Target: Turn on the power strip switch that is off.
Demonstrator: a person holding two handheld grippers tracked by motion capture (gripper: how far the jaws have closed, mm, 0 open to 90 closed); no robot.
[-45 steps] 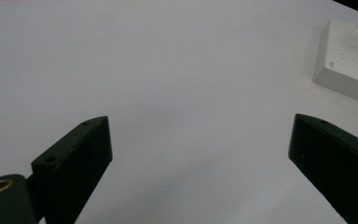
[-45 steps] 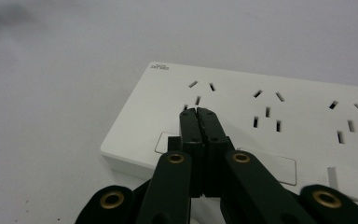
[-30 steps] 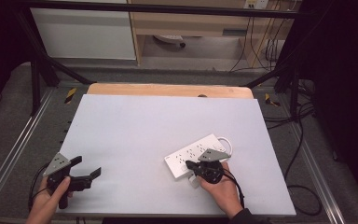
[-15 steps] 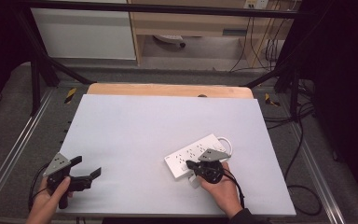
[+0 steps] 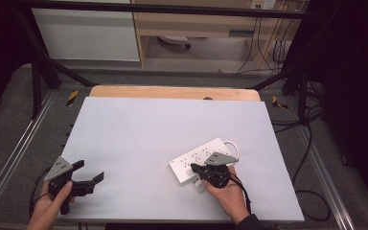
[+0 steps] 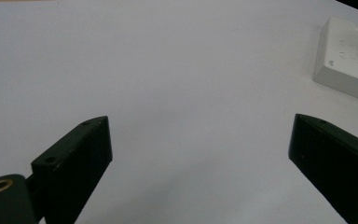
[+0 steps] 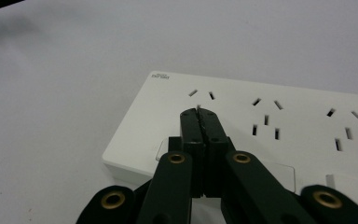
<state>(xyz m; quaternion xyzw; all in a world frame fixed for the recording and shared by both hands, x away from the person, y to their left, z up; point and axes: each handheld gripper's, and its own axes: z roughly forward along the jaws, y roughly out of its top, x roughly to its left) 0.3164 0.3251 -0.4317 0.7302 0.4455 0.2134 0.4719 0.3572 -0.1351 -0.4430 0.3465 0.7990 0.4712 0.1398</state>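
Lying aslant on the right half of the pale tabletop point(image 5: 139, 129), toward the near edge: a white power strip point(image 5: 196, 157), its white cord point(image 5: 232, 146) looped at the far right end. Beyond the tabletop, a wooden strip point(image 5: 172, 92) along the far edge, a white cabinet point(image 5: 86, 33), a wood shelf unit point(image 5: 206, 24) with something pale under it, hard to make out. Black cables point(image 5: 306, 143) trailing over the grey floor point(image 5: 9, 143) at the right; black frame bars point(image 5: 33, 62) crossing the left.

Nothing between the two hands but bare tabletop. Right hand point(image 5: 230, 196) and right hand-held gripper point(image 5: 193, 166) covering the strip's near end in the high view, grey plate on top.

Seen close in the right gripper view: power strip point(image 7: 279, 130) flat and matt white, rows of slotted sockets, small grey lettering at one corner, too small to read, a clear rectangular rocker near the end. Right hand-held gripper point(image 7: 200, 112) with jaws pressed together, tips over the strip's face just short of the first socket pair; touching or hovering, cannot tell.

Left hand-held gripper point(image 5: 91, 180) held at the near left corner by the left hand point(image 5: 52, 203), well apart from the strip, jaws spread wide. In the left gripper view, left hand-held gripper point(image 6: 200, 140) gaping over bare tabletop, a corner of the power strip point(image 6: 347, 60) at upper right.
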